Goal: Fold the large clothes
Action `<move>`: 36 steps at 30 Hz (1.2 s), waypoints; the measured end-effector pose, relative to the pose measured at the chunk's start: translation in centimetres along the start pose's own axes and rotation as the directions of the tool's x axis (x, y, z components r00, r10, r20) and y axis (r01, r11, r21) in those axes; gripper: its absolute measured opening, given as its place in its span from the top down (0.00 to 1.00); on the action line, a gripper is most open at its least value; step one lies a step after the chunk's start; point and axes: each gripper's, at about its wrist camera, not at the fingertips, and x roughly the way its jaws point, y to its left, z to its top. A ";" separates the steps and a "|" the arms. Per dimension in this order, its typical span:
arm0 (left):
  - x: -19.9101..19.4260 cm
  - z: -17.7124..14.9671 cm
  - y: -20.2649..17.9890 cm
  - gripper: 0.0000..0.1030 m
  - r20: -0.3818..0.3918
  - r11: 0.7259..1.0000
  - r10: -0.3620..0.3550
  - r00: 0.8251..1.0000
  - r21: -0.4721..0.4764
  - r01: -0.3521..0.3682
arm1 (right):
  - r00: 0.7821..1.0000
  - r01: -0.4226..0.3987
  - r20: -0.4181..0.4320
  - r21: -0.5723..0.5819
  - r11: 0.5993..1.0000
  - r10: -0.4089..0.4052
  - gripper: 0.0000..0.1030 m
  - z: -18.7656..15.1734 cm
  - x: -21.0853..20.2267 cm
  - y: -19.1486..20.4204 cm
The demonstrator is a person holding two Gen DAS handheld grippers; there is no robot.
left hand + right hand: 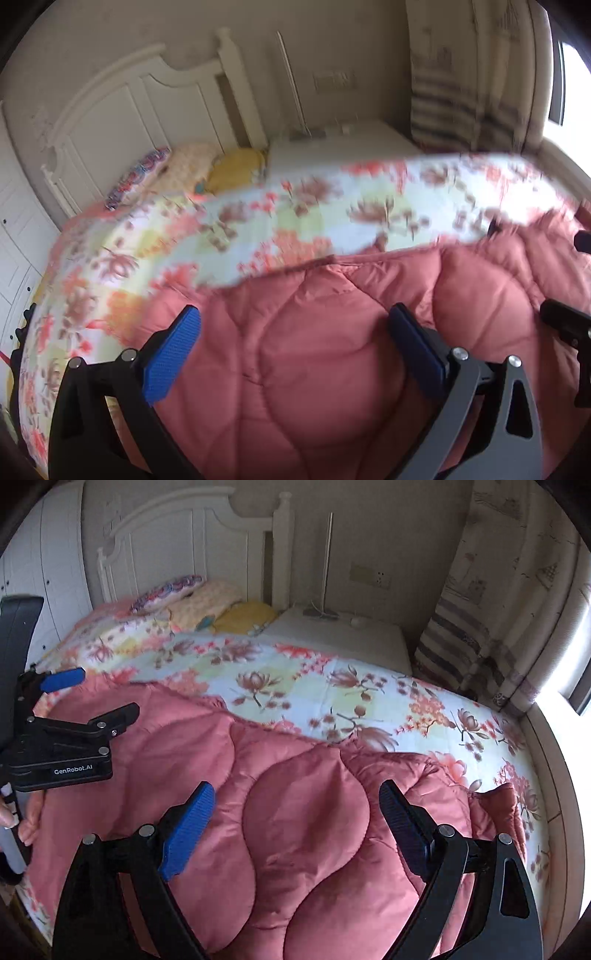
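A large pink quilted piece point(332, 350) lies bunched on a bed with a floral sheet point(258, 221). In the left wrist view my left gripper point(293, 317) hovers over it, its blue pads point(173, 354) spread wide with nothing between them. The right wrist view shows the same pink quilted piece point(303, 812), its far edge on the floral sheet point(369, 686). My right gripper point(295, 790) stands open above it, not touching the cloth. My left gripper point(110, 690) shows open at the left of that view, held by a hand point(26, 823).
A white headboard point(177, 542) and pillows point(207, 602) are at the far end. Beside the bed stands a white nightstand point(343, 635). A striped curtain point(472, 635) and a bright window are on the right, and white cabinet doors point(14, 236) on the left.
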 end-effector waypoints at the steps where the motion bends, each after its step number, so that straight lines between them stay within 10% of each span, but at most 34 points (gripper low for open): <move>1: 1.1 -0.4 0.0 0.02 -0.026 1.000 -0.022 0.999 -0.014 0.022 | 1.000 -0.003 -0.031 0.002 1.000 0.003 0.15 -0.5 1.5 -0.1; 28: 3.5 -0.9 0.1 0.02 -0.095 0.998 -0.038 0.995 -0.055 0.033 | 0.992 -0.101 -0.067 0.115 0.988 0.109 0.12 -2.3 5.1 -2.1; 36: 3.3 -0.8 0.1 0.02 -0.091 0.998 -0.037 0.995 -0.057 0.032 | 0.999 -0.020 0.036 0.113 0.993 0.016 0.11 -1.6 -2.5 -4.4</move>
